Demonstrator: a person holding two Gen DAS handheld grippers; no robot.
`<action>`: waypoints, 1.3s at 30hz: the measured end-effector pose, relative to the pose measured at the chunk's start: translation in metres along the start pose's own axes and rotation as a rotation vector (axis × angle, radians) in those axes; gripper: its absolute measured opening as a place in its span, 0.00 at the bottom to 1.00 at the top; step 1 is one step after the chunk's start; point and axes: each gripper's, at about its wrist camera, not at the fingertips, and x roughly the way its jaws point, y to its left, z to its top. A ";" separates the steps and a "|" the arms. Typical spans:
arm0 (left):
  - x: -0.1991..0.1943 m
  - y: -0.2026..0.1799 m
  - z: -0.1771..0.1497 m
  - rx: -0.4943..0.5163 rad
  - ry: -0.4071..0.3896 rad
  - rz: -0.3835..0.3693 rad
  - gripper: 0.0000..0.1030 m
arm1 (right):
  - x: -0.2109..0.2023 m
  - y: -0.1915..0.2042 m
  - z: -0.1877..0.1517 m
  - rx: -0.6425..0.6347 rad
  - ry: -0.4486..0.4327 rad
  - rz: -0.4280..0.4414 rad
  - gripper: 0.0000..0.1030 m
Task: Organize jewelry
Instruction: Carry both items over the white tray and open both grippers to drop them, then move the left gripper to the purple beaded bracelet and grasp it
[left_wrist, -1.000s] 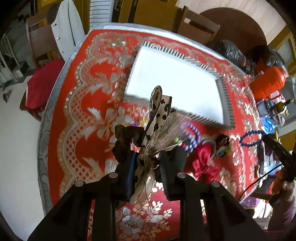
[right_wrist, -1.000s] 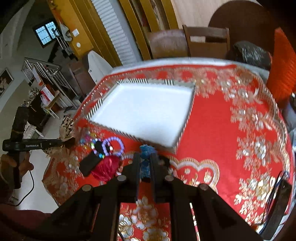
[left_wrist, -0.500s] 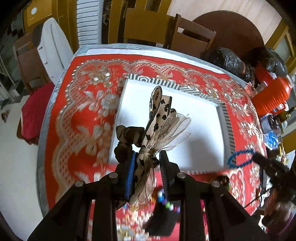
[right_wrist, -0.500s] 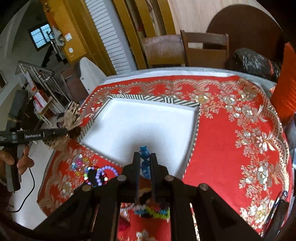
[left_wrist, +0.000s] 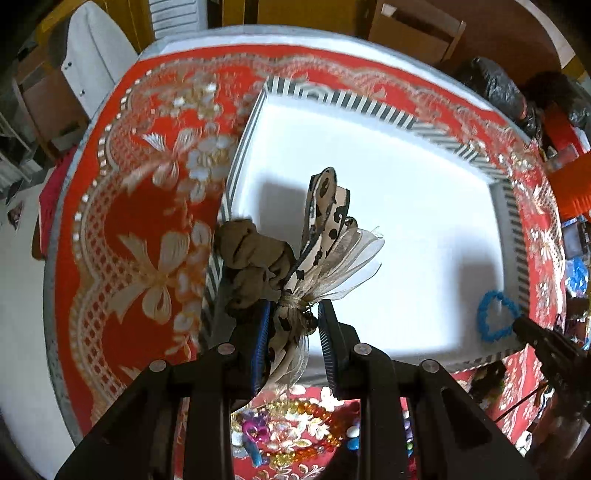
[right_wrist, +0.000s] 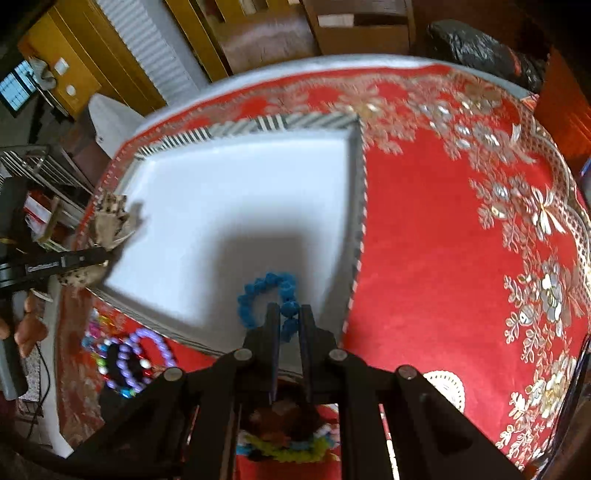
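The left gripper (left_wrist: 293, 325) clamps a leopard-print ribbon hair bow (left_wrist: 325, 236), long axis upright, over the left edge of the white striped-rim tray (left_wrist: 406, 177). The right gripper (right_wrist: 288, 317) pinches a blue bead bracelet (right_wrist: 266, 291) over its near-right corner.

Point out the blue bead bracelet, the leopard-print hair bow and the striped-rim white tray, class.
blue bead bracelet (right_wrist: 266, 292), right wrist view, on the top of its bead loop.
leopard-print hair bow (left_wrist: 328, 214), left wrist view, on its upright printed ribbon.
striped-rim white tray (right_wrist: 258, 123), right wrist view, on its far striped rim.
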 end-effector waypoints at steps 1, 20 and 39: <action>0.003 0.001 -0.003 -0.006 0.010 -0.004 0.06 | 0.001 0.001 -0.001 -0.009 0.004 -0.006 0.10; 0.004 -0.003 0.010 -0.076 -0.023 -0.057 0.13 | -0.030 0.008 -0.004 -0.031 -0.060 0.011 0.43; -0.088 -0.001 -0.067 -0.096 -0.148 0.064 0.25 | -0.108 0.023 -0.044 -0.074 -0.193 0.100 0.53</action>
